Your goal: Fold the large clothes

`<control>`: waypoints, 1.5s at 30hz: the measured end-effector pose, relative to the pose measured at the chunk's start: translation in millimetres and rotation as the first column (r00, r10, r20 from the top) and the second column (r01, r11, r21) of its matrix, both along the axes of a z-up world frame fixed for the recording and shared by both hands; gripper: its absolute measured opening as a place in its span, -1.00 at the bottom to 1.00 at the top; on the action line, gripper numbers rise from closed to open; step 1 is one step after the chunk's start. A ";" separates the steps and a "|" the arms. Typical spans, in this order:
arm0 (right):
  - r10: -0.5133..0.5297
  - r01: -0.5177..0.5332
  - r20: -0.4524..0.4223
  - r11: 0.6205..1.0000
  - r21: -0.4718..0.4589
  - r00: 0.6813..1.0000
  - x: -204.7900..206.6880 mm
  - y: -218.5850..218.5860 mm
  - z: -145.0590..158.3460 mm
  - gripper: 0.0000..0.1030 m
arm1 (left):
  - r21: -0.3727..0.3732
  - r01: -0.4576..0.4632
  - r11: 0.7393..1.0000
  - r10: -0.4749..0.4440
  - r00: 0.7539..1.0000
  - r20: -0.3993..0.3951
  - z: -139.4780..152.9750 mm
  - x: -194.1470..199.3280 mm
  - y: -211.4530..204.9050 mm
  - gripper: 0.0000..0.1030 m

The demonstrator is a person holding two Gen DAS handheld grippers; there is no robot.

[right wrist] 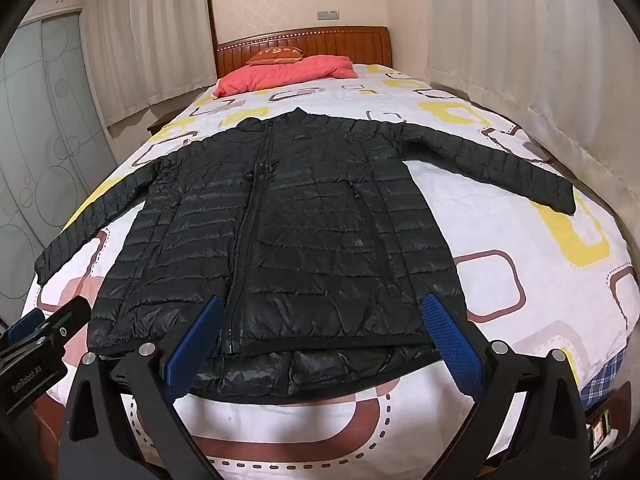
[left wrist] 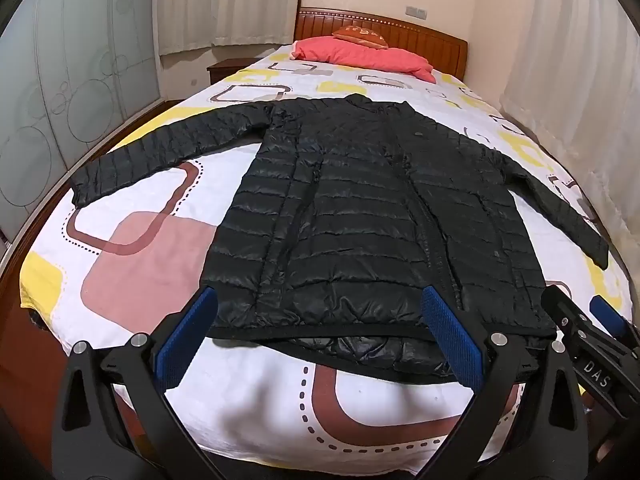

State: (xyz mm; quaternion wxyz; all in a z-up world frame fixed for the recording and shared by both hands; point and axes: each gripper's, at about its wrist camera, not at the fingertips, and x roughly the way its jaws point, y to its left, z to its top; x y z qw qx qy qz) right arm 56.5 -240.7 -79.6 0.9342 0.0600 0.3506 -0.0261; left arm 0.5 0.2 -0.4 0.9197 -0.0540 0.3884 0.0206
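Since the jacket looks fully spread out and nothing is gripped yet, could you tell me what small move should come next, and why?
Probably lower the open left gripper toward the left sleeve: the black jacket lies flat on the bed, both sleeves out, so a sleeve seems due to fold inward first.

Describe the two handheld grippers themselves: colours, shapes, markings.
Both look alike. The left gripper has a black frame with two long fingers faced in blue textured pads, black linkage arms with triangular cut-outs, and round silver pivot pins. The right gripper has the same build. Seen from the side, one body carries white letters "DAS", the other "GenRobot.AI". No cables, hands or sleeves show.
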 end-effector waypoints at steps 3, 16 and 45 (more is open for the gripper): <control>-0.001 0.001 -0.001 1.000 -0.001 1.000 -0.6 0.2 0.1 0.91 | 0.002 0.004 1.000 -0.004 1.000 0.004 0.2 0.1 0.2 0.96; -0.001 0.001 0.000 1.000 -0.001 1.000 -1.8 0.2 0.0 0.91 | 0.013 0.006 1.000 -0.006 1.000 0.006 -1.2 -2.5 -1.9 0.96; -0.003 0.003 -0.004 1.000 -0.002 1.000 -0.3 1.5 -2.7 0.91 | 0.012 0.003 1.000 -0.003 1.000 -0.007 -9.3 -2.8 2.5 0.96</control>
